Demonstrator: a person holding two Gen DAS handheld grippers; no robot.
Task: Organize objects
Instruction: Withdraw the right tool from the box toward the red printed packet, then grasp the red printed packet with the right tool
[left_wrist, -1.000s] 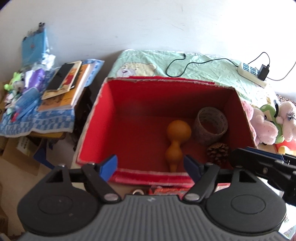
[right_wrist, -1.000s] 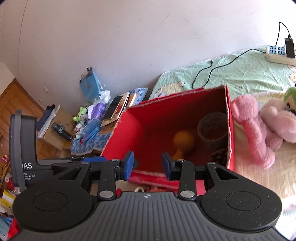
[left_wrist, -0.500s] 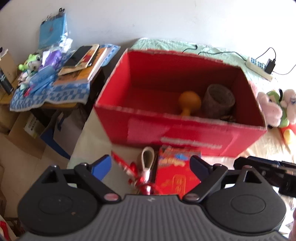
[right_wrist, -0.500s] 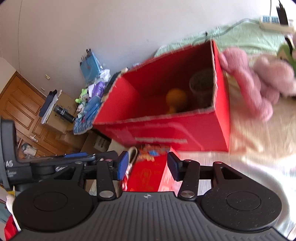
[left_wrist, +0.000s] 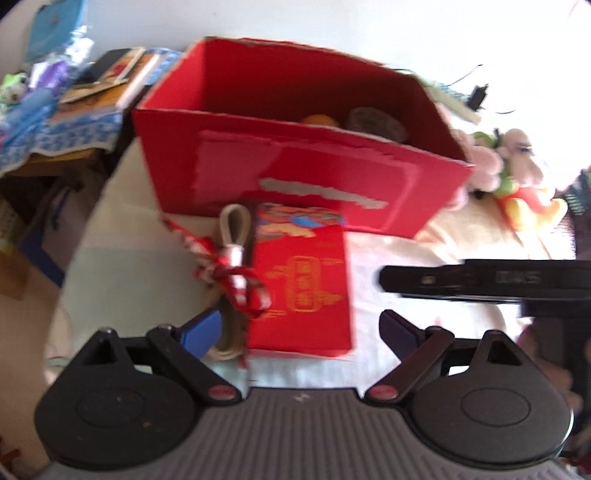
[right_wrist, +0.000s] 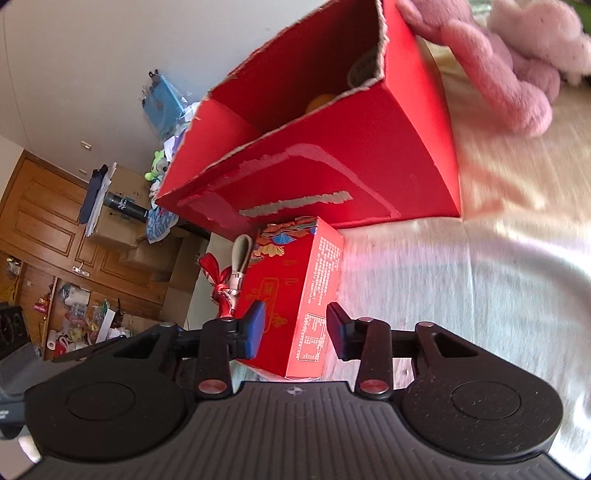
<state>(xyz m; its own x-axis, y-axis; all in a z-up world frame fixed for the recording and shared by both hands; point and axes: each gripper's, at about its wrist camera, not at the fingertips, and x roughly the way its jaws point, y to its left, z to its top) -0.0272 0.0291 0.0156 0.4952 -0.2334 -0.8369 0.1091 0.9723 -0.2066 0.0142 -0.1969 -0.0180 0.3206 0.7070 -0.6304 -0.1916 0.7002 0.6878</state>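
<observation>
My left gripper (left_wrist: 300, 330) shows black linkages, blue fingertip pads (left_wrist: 201, 330), red pivot screws, ribbed grey body; my right gripper (right_wrist: 295, 328) looks identical.

Materials and surface finishes on and around the bed.

The big red box (right_wrist: 332, 155) is cardboard with a smooth red skin, its torn rim showing raw grey board and a rough strip where the facing has peeled. The small red carton (right_wrist: 295, 291) is glossy printed card with gold foil-like ornament. Beside it lies a satin-sheened red and white ribbon (left_wrist: 236, 273) tied round a beige woven strap (left_wrist: 233, 225). The bedsheet (right_wrist: 461, 295) is pale matt cloth. The pink toy (right_wrist: 509, 74) is fuzzy plush. Both grippers (left_wrist: 301, 328) (right_wrist: 295, 325) are matt black plastic with ribbed grey housings and blue rubbery-looking pads (right_wrist: 255, 325). The cupboard doors (right_wrist: 44, 229) are varnished wood.
</observation>
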